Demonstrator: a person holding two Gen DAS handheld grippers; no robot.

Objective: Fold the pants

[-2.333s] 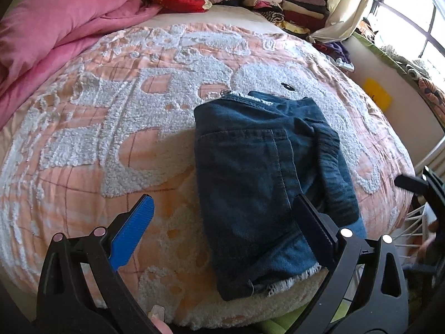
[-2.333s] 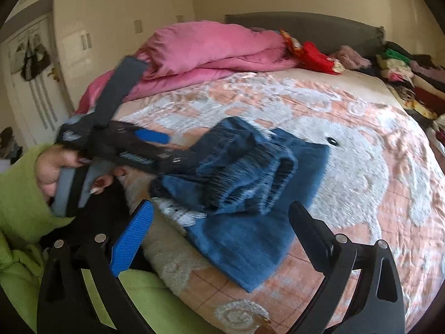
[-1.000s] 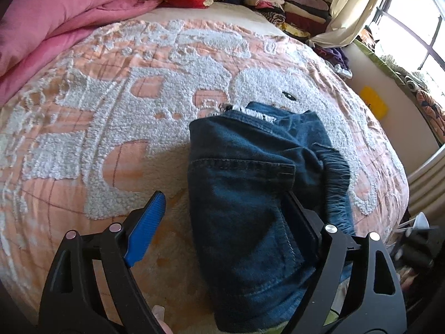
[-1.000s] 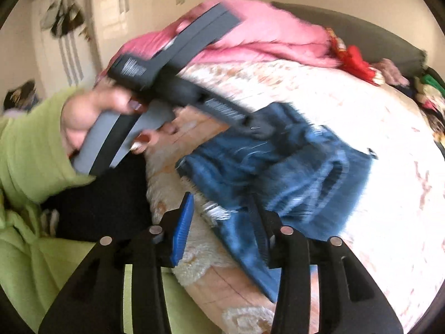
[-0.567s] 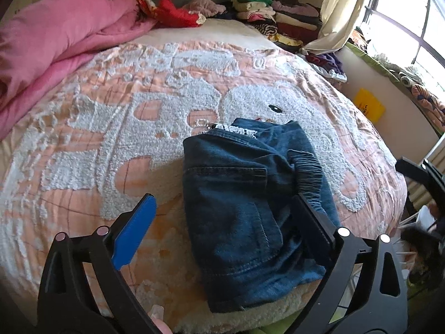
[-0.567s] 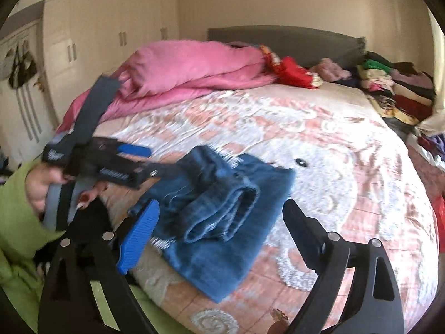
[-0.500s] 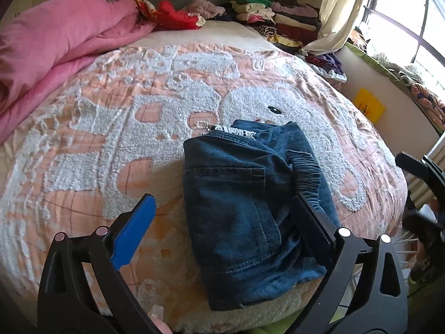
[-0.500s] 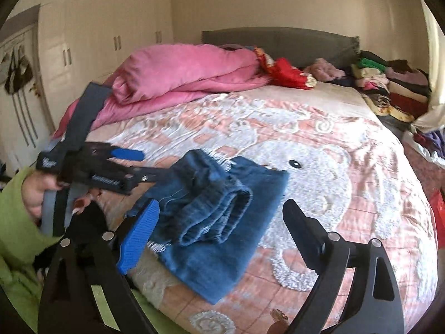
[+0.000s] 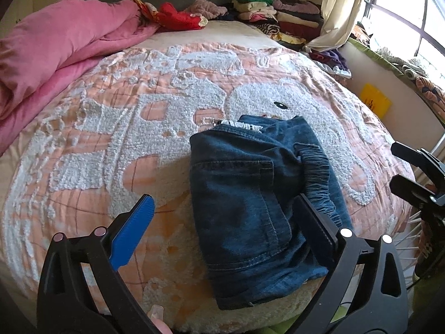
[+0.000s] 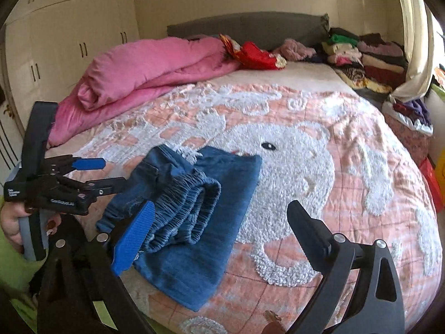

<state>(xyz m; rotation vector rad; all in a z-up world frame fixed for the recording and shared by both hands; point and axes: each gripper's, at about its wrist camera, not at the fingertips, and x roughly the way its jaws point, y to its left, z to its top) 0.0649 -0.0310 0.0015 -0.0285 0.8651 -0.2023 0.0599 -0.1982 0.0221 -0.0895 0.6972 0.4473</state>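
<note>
Though near bedspread [image 9: 83, 144] edge, pants [image 9: 250, 203] unclamped

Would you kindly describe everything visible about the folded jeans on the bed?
The jeans are dark blue denim, folded into a compact, roughly rectangular bundle. A stitched back pocket faces up, a gathered elastic waistband bulges along one side, and a frayed white hem peeks out at the far end. They lie near the bed's front edge on the peach blanket; neither gripper holds them.

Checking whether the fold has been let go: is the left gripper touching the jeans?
Cannot tell. In the right wrist view the left gripper is open, its lower finger ending at the jeans; neither contact nor gap shows plainly.
</note>
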